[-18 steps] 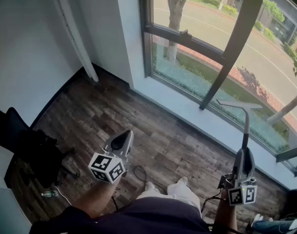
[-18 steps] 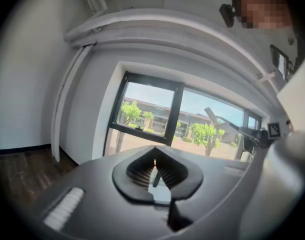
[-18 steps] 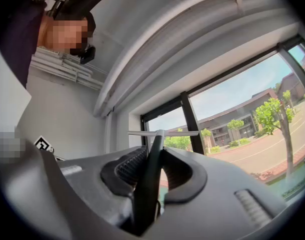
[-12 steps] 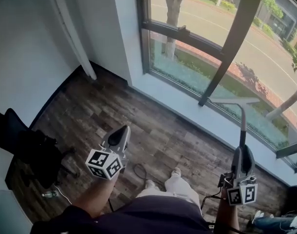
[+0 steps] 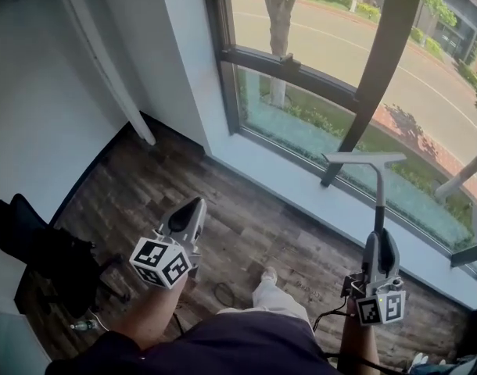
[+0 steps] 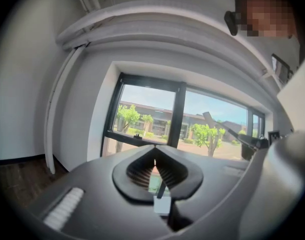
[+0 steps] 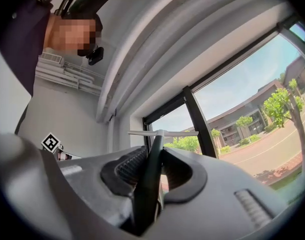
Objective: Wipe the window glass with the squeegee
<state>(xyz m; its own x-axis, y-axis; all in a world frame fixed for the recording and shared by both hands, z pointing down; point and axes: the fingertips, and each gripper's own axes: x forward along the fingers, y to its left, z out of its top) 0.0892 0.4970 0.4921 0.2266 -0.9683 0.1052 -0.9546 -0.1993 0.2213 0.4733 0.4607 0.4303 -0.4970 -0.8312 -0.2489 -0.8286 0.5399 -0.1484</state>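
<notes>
Head view showed the squeegee (image 5: 377, 198) upright in front of the window glass (image 5: 324, 37), its blade (image 5: 364, 158) level and lying over the lower pane, just above the sill (image 5: 285, 174). Whether the blade touched the pane could not be told. The right gripper (image 5: 379, 250) had the dark handle clamped between its fingers (image 7: 128, 170), low on the shaft. The left gripper (image 5: 190, 213) hung over the wooden floor (image 5: 223, 201), well apart from the window, its fingers pressed together on nothing.

To do the stroke well, the person would likely need to lay the whole blade edge flat against the glass, keep it level with even pressure, and steer clear of the dark slanted frame bar (image 5: 379, 61) beside it.
</notes>
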